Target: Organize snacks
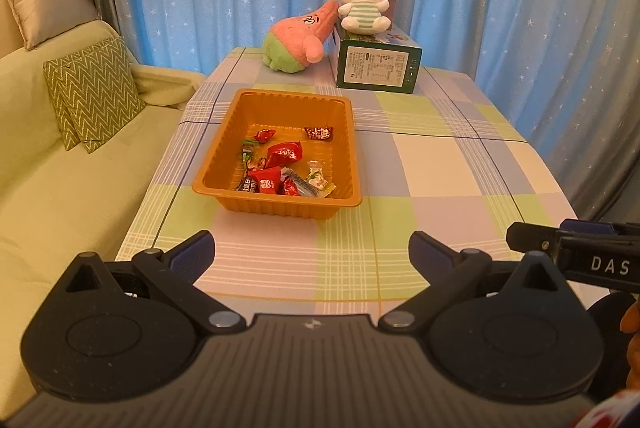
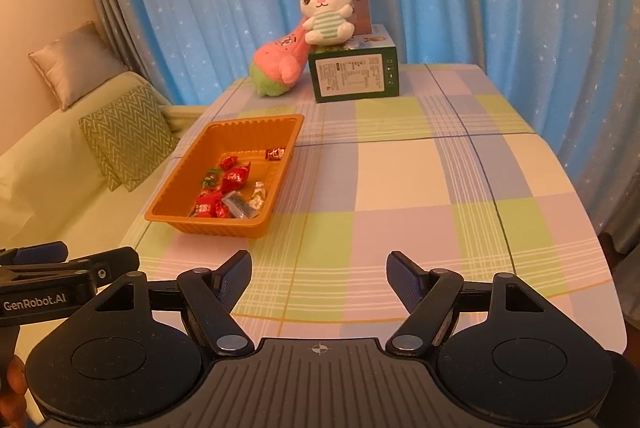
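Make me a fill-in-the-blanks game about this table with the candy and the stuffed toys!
1. The wrapped candies all lie inside the ____ tray.
2. The white bunny plush sits on top of a green ____.
3. The pink plush toy leans against the box, to the ____ of the bunny.
4. The left gripper and the right gripper both have their jaws ____, holding nothing.

Missing words: orange; box; left; open
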